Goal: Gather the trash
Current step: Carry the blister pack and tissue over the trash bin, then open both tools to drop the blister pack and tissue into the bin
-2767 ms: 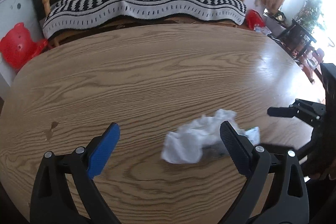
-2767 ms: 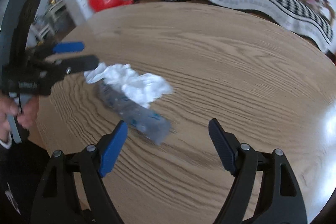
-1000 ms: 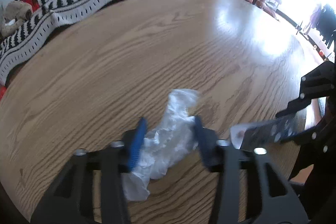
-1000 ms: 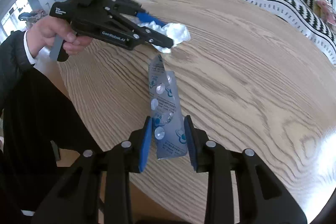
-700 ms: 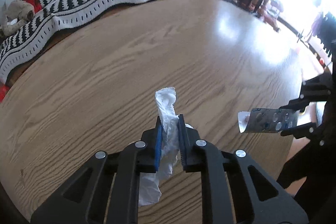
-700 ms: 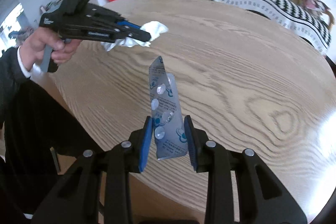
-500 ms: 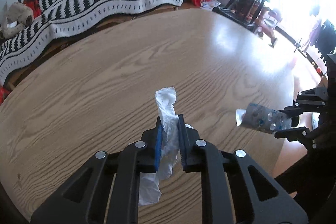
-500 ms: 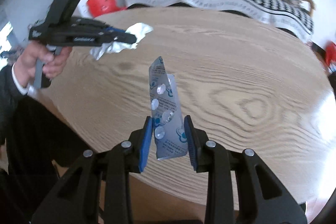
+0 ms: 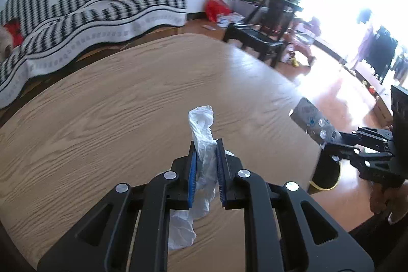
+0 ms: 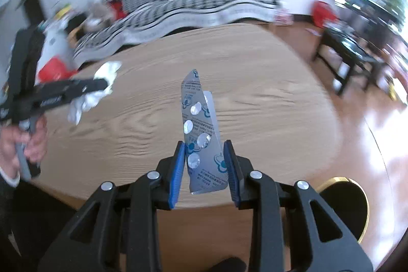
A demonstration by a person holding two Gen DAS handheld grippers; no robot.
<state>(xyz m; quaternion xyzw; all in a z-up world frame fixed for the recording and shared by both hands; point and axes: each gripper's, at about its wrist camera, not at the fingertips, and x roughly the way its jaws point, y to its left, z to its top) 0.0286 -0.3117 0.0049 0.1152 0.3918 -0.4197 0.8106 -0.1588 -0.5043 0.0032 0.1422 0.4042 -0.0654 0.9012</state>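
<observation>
Compared with the view half a second earlier, both grippers are now sitting farther toward the right-hand end of the oval oak-grain wooden tabletop, and a black round bin with a gold rim is now showing on the floor just past the tabletop edge. A second earlier the crumpled white plastic wrapper was lying on the wood between spread jaws; it is now hanging clear of the surface.

The left gripper is pinching the wrapper: its blue pads are pressing almost together on the thin middle of it, with one crumpled end standing up above the jaws and the other trailing below them.

The right gripper is clamping a silver foil blister pack with blue print, its jaws standing narrowly apart against the pack's two long edges. The pack is standing upright between the pads, tip pointing away from the camera, held in the air above the tabletop edge. A hand is gripping the left tool's handle.
</observation>
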